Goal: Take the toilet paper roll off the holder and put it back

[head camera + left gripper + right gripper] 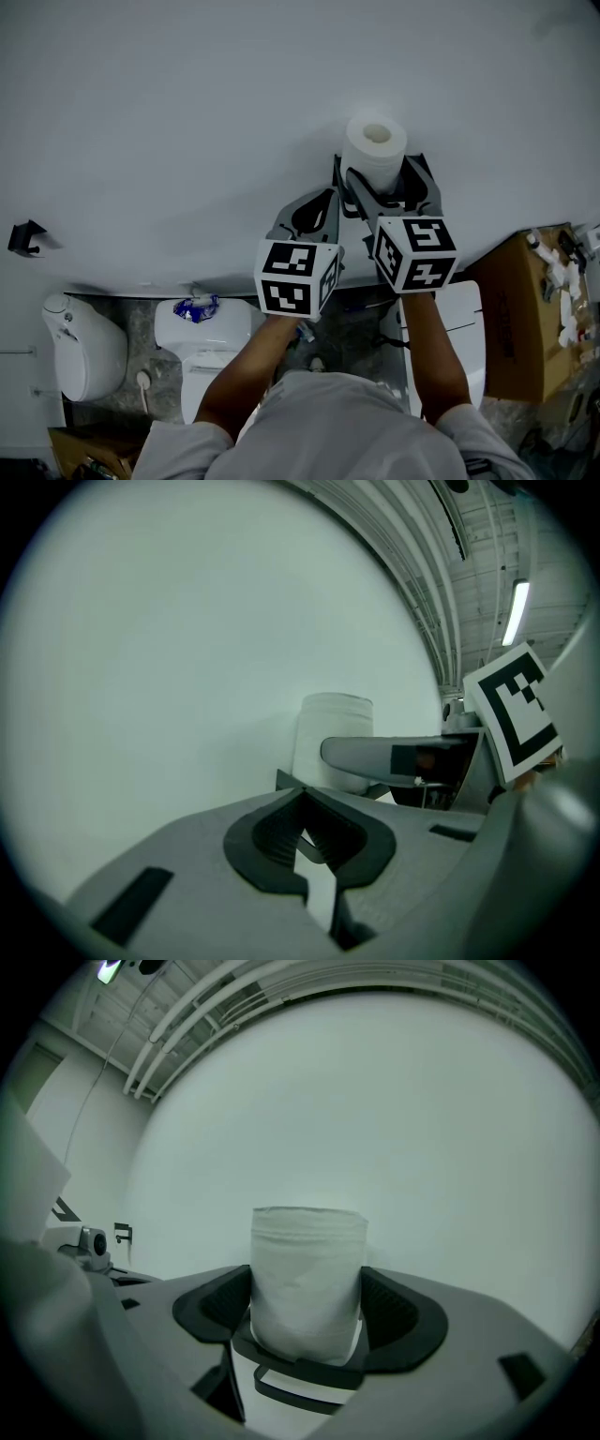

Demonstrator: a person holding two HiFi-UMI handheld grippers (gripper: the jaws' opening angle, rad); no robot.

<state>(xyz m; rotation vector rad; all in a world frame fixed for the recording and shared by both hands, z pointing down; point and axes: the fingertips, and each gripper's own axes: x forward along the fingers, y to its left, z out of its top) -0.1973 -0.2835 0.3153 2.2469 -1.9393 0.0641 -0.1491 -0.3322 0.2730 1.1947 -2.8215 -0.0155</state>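
A white toilet paper roll (375,142) stands upright against the white wall, its cardboard core facing up. My right gripper (386,178) is shut on it, one jaw on each side. In the right gripper view the roll (307,1279) fills the gap between the dark pads, and the dark holder bar (295,1377) runs just beneath it. My left gripper (314,208) hangs to the left of the roll, apart from it, shut with nothing in it. From the left gripper view (305,841) the roll (333,733) shows ahead, with a right gripper finger (394,757) across it.
Below on the floor are a white toilet (202,337) and a second white fixture (80,347) further left. A cardboard box (525,319) with small items stands at the right. A small black bracket (26,236) is fixed to the wall (187,103) at far left.
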